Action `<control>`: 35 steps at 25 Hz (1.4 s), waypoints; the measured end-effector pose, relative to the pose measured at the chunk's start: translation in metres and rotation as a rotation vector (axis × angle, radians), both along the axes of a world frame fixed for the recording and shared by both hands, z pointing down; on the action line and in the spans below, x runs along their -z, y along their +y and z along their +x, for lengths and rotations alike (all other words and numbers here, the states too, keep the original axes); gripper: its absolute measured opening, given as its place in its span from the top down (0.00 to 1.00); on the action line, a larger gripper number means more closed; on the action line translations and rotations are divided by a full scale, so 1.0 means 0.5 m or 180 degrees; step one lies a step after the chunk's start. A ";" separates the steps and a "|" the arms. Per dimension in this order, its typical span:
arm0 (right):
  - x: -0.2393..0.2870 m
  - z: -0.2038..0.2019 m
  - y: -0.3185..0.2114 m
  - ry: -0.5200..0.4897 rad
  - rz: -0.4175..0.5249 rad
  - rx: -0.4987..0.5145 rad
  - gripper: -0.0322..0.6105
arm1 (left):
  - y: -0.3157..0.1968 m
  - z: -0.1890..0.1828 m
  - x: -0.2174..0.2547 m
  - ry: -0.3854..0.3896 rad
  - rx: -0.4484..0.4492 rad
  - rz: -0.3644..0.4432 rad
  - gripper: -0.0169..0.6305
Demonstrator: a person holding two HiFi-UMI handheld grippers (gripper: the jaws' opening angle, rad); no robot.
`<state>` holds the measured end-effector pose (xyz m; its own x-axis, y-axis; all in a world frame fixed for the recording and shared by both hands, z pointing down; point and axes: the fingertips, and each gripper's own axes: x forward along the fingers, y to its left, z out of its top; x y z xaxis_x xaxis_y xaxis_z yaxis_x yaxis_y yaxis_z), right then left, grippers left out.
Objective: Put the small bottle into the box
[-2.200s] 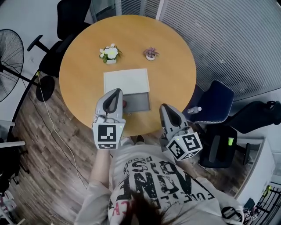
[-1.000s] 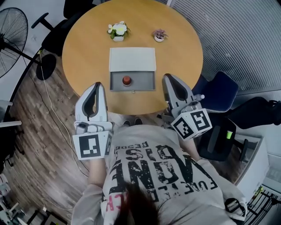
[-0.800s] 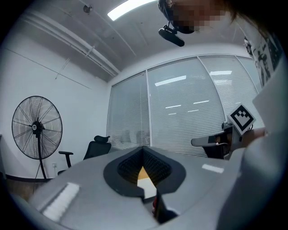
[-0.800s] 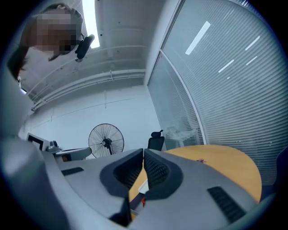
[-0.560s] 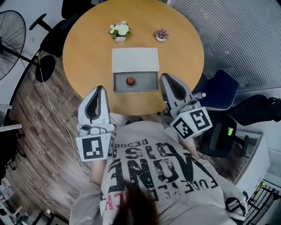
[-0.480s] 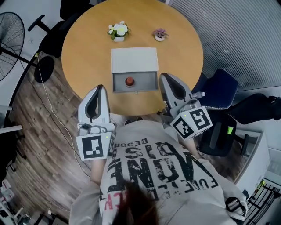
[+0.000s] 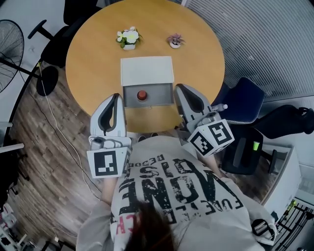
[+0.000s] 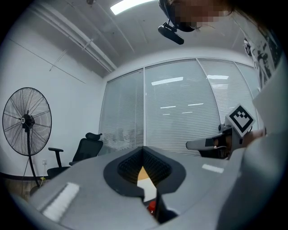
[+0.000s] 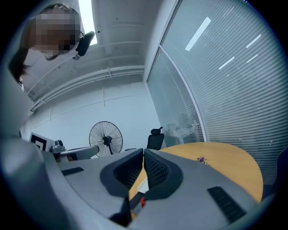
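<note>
1. My left gripper [image 7: 117, 97] is fully closed and empty, over the round wooden table's [image 7: 93, 59] near edge.
2. My right gripper [image 7: 180, 88] is the same.
3. The small red-topped bottle [image 7: 142, 95] stands inside the open grey box [image 7: 129, 100].

Illumination is bright and even. A ceiling strip light [image 8: 130, 5] above the left gripper [image 8: 144, 149] and a second strip light [image 9: 85, 13] above the right gripper [image 9: 143, 152] supply it. Reflections streak the glass partition [image 8: 180, 108] beyond the claws. Shadows are soft. Gripper views bow heavily, with black corners and unsharp near bodies. The head view is crisp.
</note>
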<state>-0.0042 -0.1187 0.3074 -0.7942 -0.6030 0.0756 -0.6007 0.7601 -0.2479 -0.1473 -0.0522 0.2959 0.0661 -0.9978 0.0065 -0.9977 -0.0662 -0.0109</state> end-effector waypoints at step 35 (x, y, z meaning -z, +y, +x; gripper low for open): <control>-0.016 0.006 0.019 0.0088 -0.0010 -0.0007 0.93 | 0.006 -0.005 -0.011 0.0041 0.0001 -0.0035 0.96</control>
